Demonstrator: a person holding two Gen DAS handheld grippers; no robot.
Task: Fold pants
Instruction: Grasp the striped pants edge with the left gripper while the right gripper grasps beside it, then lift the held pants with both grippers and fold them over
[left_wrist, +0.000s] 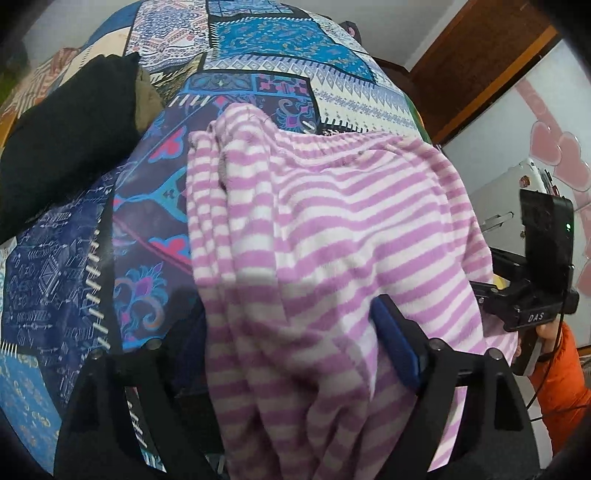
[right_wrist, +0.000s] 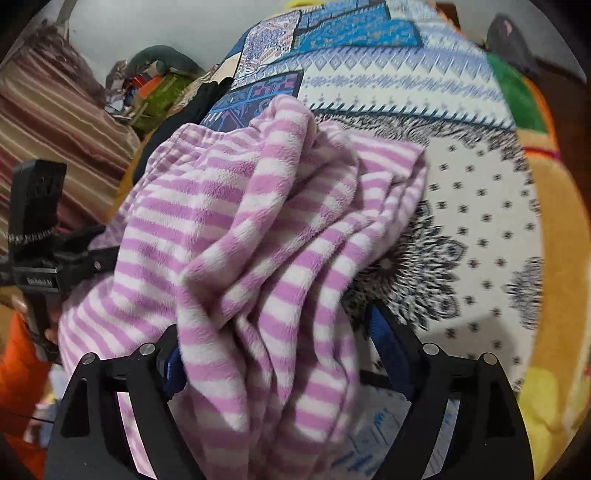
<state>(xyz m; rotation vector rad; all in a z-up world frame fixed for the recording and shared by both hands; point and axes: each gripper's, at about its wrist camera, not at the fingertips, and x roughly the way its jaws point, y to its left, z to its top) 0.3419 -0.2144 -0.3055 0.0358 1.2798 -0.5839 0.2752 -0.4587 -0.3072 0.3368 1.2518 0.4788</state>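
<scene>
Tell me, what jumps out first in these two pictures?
The fluffy pink-and-white striped pants fill the middle of both views, bunched in folds on a busy blue patchwork bedspread. In front, each black claw, left and right, stands open around the fabric. A black garment lies at the left.

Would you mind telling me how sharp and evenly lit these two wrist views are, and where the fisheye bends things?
Left wrist view: the striped pants are fairly sharp up top, shaded and softer near the lens; the patchwork bedspread bulges into a dome, corners black. Right wrist view: softer overall, the bedspread's print smeared at right, a shadow beside the right tool.
</scene>
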